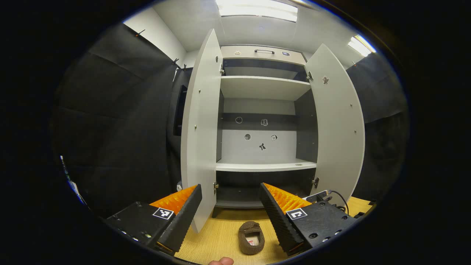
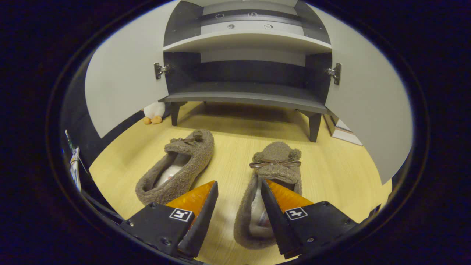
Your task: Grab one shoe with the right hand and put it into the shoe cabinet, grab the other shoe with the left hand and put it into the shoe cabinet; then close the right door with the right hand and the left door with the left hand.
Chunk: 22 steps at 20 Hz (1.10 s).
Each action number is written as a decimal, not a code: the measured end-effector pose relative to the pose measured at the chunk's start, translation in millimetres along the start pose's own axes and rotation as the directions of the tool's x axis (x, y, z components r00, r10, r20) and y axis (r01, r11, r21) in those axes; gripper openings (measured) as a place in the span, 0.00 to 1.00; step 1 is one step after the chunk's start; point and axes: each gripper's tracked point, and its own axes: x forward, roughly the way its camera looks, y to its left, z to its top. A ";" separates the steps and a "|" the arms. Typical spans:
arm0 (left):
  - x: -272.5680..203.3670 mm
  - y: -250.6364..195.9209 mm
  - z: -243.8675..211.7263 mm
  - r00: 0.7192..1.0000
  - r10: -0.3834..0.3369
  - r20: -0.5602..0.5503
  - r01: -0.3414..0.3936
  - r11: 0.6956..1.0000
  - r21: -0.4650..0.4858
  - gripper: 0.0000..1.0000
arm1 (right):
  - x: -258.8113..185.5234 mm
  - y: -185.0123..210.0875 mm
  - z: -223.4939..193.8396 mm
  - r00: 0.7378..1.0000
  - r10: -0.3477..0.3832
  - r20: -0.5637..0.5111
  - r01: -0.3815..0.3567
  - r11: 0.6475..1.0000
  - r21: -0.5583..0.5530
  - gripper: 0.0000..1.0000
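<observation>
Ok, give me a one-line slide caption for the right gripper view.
Open right gripper straddles one side wall of the right slipper; left slipper alongside, shoe cabinet open.

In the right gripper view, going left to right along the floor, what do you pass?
Plush toy by the left cabinet leg → left slipper → right slipper, with the right gripper open around its side wall.

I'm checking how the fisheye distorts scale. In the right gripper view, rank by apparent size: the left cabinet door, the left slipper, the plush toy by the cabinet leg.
1. Left cabinet door, largest.
2. Left slipper.
3. Plush toy, smallest, though it lies farther from the camera, so its true size is unsure.
</observation>
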 end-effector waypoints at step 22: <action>14.7 -10.9 -14.7 0.999 -0.046 -0.014 0.045 0.998 -0.042 0.95 | -70.7 -17.5 95.4 0.948 -0.035 0.316 0.061 0.995 -0.074 0.07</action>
